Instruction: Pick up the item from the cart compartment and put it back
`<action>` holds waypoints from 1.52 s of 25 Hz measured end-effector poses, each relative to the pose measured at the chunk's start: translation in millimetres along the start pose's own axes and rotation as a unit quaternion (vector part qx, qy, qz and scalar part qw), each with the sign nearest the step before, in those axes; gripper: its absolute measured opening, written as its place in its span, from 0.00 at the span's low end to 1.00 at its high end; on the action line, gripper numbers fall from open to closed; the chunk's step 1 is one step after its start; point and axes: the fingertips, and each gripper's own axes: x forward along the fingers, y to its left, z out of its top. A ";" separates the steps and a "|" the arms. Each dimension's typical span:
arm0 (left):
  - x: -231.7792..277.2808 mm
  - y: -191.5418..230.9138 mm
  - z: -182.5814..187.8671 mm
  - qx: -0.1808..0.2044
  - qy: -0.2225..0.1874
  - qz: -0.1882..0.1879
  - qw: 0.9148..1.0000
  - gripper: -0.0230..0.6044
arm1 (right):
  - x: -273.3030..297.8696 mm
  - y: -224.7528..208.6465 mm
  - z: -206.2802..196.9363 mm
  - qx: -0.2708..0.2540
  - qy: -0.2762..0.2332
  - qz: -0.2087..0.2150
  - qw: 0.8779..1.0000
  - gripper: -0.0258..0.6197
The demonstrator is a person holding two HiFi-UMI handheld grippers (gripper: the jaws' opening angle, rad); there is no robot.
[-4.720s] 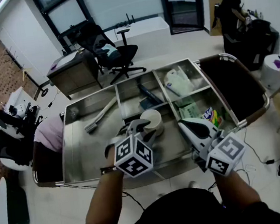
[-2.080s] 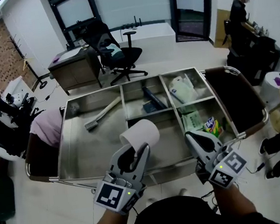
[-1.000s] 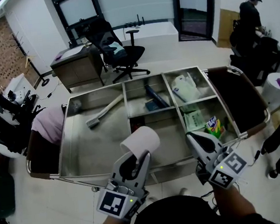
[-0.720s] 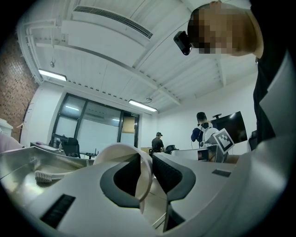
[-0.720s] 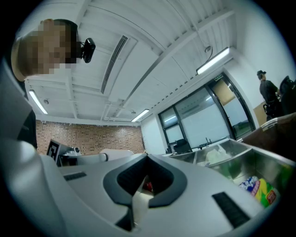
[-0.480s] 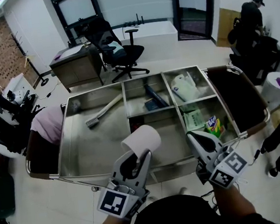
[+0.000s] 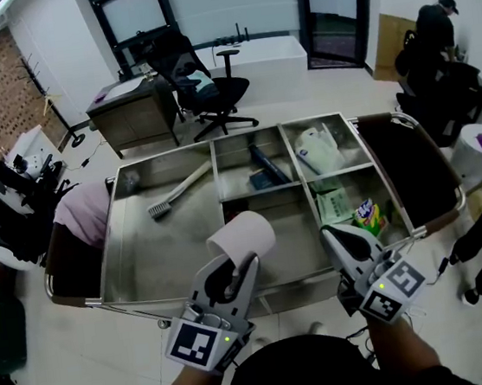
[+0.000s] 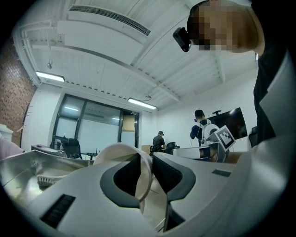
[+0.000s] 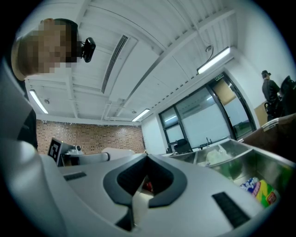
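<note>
Above cart (image 7: pixel 109 238) near edge: white cup (image 7: pixel 242 235) held in left gripper (image 7: pixel 239 264).
Fingers (image 8: pixel 172 173) part-closed, clamped on cup wall, one inside rim. Right gripper (image 7: pixel 327 234) alongside, at cart front right, jaws pressed together, empty. Inside cart: brush (image 7: pixel 174 194) left, packets (image 7: pixel 361 214) right, clear of both.

The cup (image 7: pixel 242 238) is plain white. The left gripper (image 7: pixel 236 266) and right gripper (image 7: pixel 326 232) are pale grey, each with black-and-white square markers. The cart (image 7: pixel 137 270) is bare silver metal. At its near right is a packet (image 7: pixel 365 216) in blue, yellow and green. At its left is a pink cloth (image 7: pixel 84 226).
</note>
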 end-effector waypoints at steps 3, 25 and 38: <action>6.6 1.6 0.5 0.017 0.021 -0.004 1.000 0.17 | -1.7 -0.6 1.3 -0.001 -0.001 0.000 1.000 0.06; 105.4 9.5 -82.1 0.304 0.357 -0.117 0.876 0.17 | -20.0 -13.8 8.2 0.001 -0.015 -0.022 1.000 0.06; 129.7 0.8 -128.9 0.388 0.473 -0.225 0.759 0.17 | -31.9 -26.5 12.5 0.009 -0.026 -0.041 0.999 0.06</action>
